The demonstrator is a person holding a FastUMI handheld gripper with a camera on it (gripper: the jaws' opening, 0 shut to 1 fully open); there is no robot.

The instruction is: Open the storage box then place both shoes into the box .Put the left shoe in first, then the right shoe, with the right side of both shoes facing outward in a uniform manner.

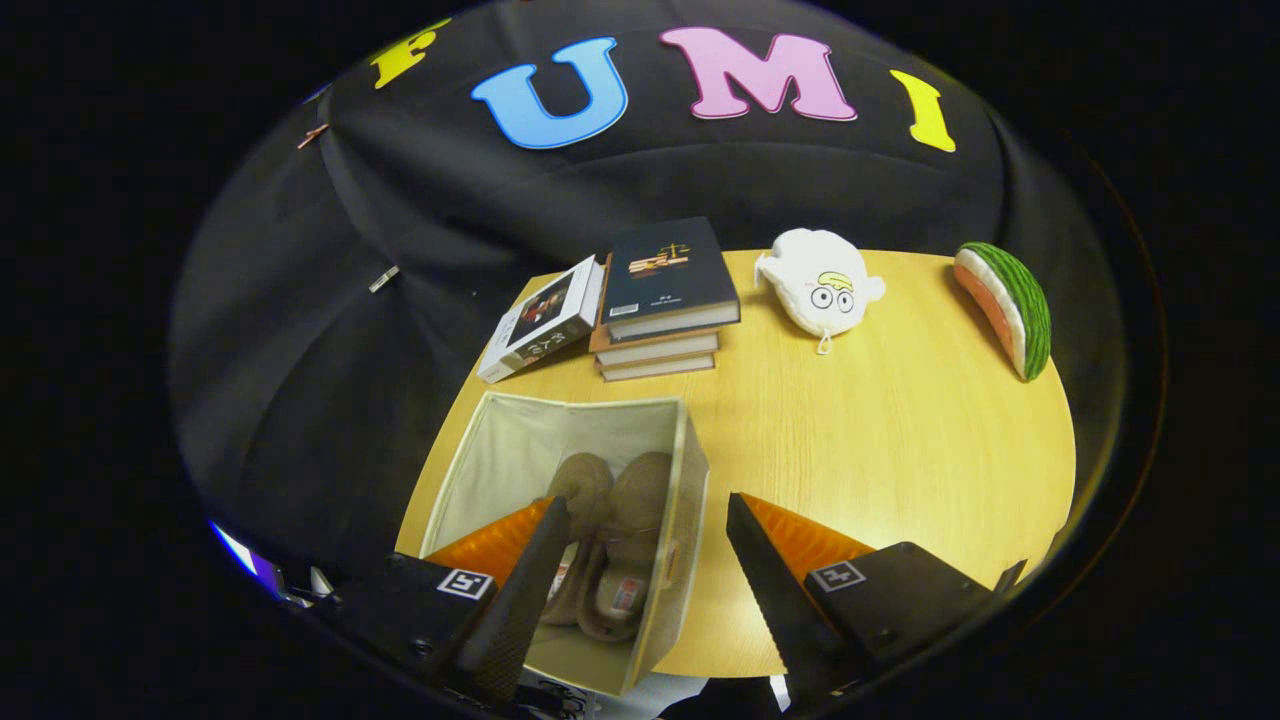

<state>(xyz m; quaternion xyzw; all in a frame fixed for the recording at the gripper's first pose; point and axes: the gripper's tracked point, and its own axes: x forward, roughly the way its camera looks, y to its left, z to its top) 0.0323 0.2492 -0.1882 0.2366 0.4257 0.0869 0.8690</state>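
Gripper [640, 560] poised above the near end of the storage box [690, 470], jaws spread wide and grasping nothing. Left finger over the box interior; right finger outside the box's right wall, over bare table [900, 440]. Both shoes [610, 540] already lying side by side inside the box, soles down, toes toward the box's far wall. Task judged near complete; which side of each shoe faces outward cannot be told.

Risks from this position:
- Snagging the right wall of the box. Cause: the wall sits between the spread fingers, so any descent or closing motion could catch the rim and tip or drag the box.
- Disturbing the shoes. Cause: left finger directly over the nearer shoe; downward travel could shift the pair out of uniform alignment.
- Sliding the box off the table's near edge. Cause: box placed close to that edge, light construction.

Materials and shapes:
- Storage box: rectangular, open top, soft pale fabric walls, thin rim, likely to flex under contact.
- Shoes: tan, fuzzy slipper-like uppers, rounded toes, soft and compressible.
- Table: smooth light wood-grain surface, rounded corners.
- Beyond the box: stack of hardcover books [665, 310], rigid and flat. Right of the books: white plush toy [820, 285]. Well right of the box: plush watermelon slice [1010, 305].
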